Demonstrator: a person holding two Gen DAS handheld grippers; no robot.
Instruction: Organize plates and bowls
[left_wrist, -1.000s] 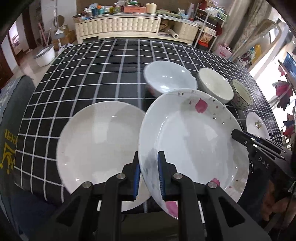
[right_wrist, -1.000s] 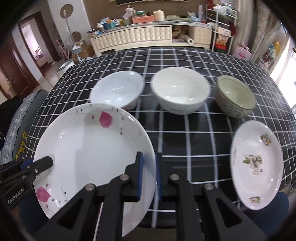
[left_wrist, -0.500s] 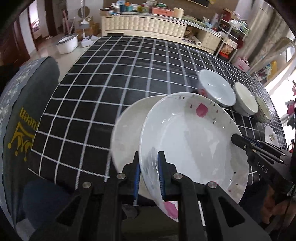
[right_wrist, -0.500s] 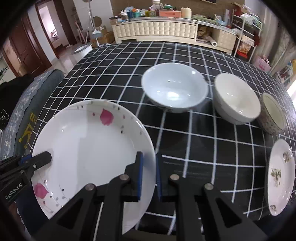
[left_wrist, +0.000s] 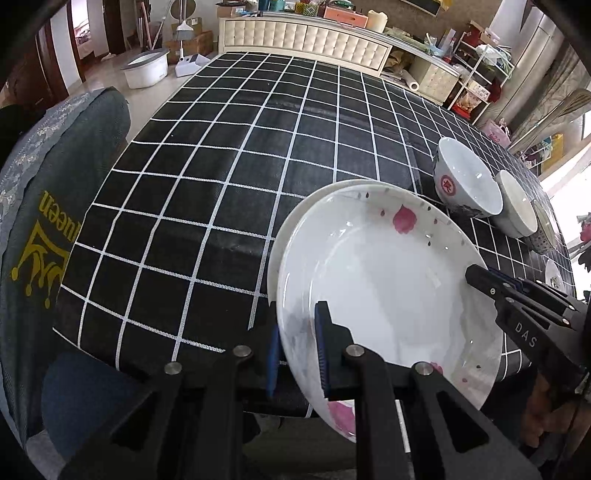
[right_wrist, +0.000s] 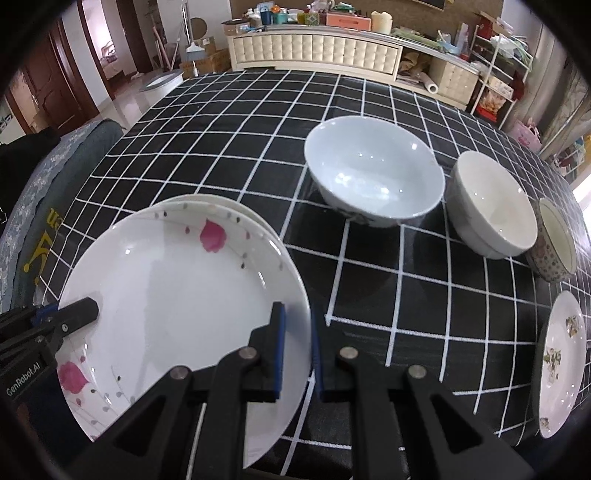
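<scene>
Both hand-held grippers, pinching the pink-petal plate, have carried it over the plain plate.

The white ceramic plate with pink petals, pinched at opposite rims by both grippers, has travelled toward nine o'clock and now lies over the plain white plate, which a second ago sat fully exposed beside it; only a thin crescent shows.
</scene>
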